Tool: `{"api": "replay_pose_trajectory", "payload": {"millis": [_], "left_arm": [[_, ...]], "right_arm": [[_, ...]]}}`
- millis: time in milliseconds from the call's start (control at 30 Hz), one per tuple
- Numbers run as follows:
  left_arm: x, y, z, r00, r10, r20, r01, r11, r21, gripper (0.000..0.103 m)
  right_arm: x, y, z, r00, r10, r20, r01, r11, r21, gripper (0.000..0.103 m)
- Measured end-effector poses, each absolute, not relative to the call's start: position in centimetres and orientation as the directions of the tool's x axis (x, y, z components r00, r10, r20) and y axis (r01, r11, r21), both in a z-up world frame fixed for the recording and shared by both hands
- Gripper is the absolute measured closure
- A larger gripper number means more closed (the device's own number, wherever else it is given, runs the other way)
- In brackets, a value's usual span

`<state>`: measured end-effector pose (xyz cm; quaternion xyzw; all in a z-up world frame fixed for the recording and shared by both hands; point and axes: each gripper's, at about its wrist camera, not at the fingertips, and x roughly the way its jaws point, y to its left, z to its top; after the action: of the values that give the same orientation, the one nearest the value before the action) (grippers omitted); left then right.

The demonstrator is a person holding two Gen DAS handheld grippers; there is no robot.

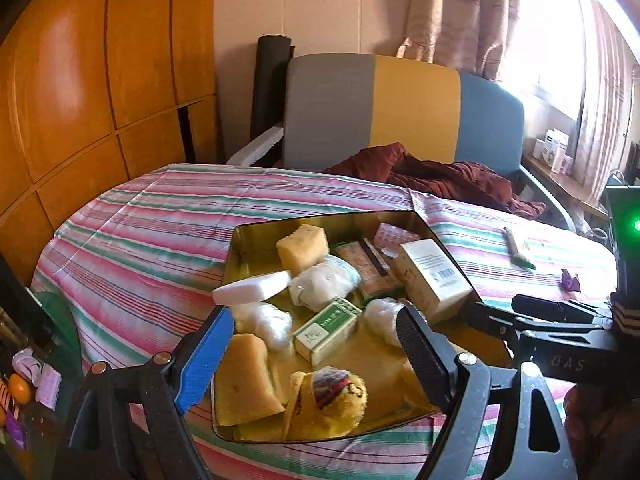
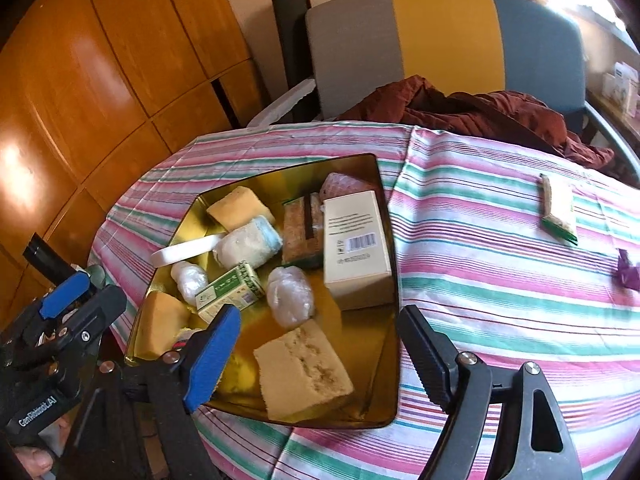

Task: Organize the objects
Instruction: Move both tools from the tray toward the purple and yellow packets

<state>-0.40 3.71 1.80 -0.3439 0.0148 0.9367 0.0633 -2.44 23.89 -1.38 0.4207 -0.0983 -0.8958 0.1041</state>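
A gold tin sits on the striped tablecloth. It holds a white barcode box, a green box, yellow sponges, a white bar, plastic-wrapped white lumps and a yellow plush toy. My left gripper hovers open above the tin's near end, gripping nothing. My right gripper stands open over the near sponge, pads clear of it. Each gripper shows at the edge of the other's view.
A green-edged packet and a purple wrapper lie on the cloth to the right. Behind the table stands a grey, yellow and blue chair with a maroon cloth. Wooden cabinet panels line the left side.
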Motion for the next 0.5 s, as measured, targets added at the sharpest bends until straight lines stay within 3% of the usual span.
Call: {"api": "replay_pose_trajectory", "payload": {"millis": [500], "left_arm": [[-0.6, 8.5, 1.9, -0.716, 0.211, -0.666, -0.275, -0.961, -0.01, 0.019]], "right_arm": [[-1.2, 31.6, -3.0, -0.633, -0.182, -0.752, -0.07, -0.954, 0.29, 0.018]]}}
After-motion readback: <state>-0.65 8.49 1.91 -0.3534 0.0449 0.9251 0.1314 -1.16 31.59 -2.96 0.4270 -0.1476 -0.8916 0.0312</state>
